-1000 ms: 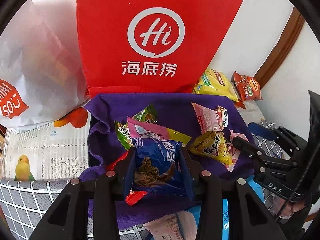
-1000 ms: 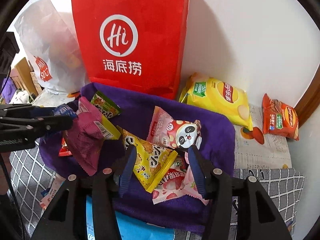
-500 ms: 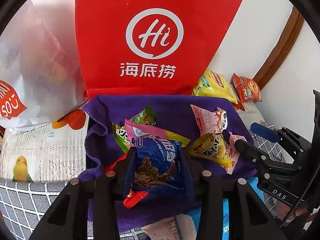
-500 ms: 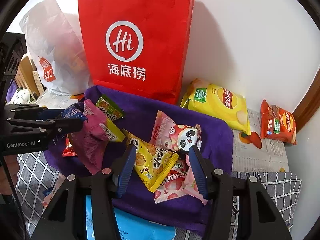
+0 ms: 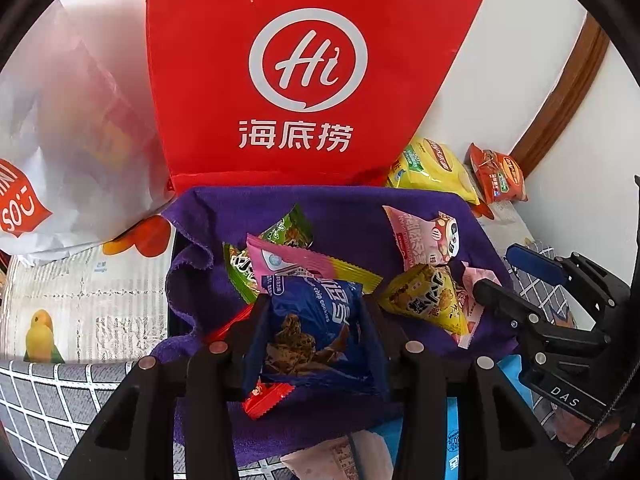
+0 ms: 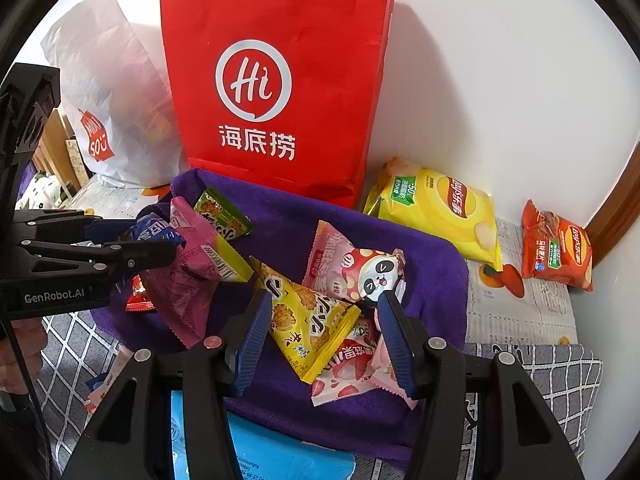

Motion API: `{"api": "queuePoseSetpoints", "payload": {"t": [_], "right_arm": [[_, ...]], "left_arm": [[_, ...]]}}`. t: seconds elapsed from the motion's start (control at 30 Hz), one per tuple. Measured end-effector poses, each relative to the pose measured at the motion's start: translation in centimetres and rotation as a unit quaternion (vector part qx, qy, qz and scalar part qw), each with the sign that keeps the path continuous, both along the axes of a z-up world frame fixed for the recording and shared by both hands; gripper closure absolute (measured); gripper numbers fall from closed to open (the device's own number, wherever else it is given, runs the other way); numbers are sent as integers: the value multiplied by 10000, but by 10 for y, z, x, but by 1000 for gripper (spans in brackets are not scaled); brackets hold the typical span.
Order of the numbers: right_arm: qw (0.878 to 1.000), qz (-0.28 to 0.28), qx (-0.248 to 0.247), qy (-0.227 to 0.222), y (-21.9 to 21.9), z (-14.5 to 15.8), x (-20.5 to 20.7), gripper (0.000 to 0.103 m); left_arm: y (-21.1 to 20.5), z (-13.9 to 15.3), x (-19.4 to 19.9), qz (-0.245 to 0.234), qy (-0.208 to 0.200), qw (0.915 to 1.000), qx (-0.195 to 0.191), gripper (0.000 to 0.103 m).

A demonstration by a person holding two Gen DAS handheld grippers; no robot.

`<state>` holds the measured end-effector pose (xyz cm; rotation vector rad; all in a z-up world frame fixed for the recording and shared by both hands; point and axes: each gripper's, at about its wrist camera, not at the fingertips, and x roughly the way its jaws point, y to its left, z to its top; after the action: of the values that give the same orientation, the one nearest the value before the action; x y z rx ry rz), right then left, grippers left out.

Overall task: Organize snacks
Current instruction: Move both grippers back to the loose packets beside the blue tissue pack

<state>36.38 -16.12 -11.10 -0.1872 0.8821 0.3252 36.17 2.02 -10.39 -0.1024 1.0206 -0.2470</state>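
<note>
A purple cloth-lined tray [image 5: 352, 216] [image 6: 432, 264] holds several snack packets. My left gripper [image 5: 316, 308] is shut on a blue chocolate-chip cookie packet [image 5: 316, 336], held just above the tray's left side; it also shows in the right wrist view [image 6: 154, 232]. A pink-and-yellow packet [image 5: 308, 266] [image 6: 196, 276] leans against it. My right gripper [image 6: 322, 312] is open over a yellow triangular packet [image 6: 316, 328] and a strawberry packet [image 6: 348, 364], touching neither. A pink panda packet [image 6: 360, 268] lies just beyond.
A red "Hi" paper bag [image 6: 276, 80] stands behind the tray, a white bag [image 6: 108, 104] to its left. Yellow chips [image 6: 444, 212] and orange chips [image 6: 556, 248] lie at the right by the wall. A blue pack [image 6: 272, 452] lies in front.
My right gripper has drawn back and up a little from the yellow packet. My left gripper has kept the blue packet, almost still.
</note>
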Motion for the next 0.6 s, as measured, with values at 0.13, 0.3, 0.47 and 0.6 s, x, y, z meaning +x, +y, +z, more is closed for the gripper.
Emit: {"api": "queuePoseSetpoints", "payload": {"t": [0.13,0.3,0.47,0.6], "right_arm": [[10000,1,3,2,0,0,0,48],[10000,-2,1,1,0,0,0,48],[10000,1,-18,-64,3,4,-4,48],[9999,-43,3,-160,3,11,-8,48]], "left_arm": [[2,1,1,53,41,10000,-13,54],[4,5,1,30,119,9998,-144,42],[7,19,-5,55,-59,9999,-132,40],[10,32,-10,23,-112,9998,-185,40]]}}
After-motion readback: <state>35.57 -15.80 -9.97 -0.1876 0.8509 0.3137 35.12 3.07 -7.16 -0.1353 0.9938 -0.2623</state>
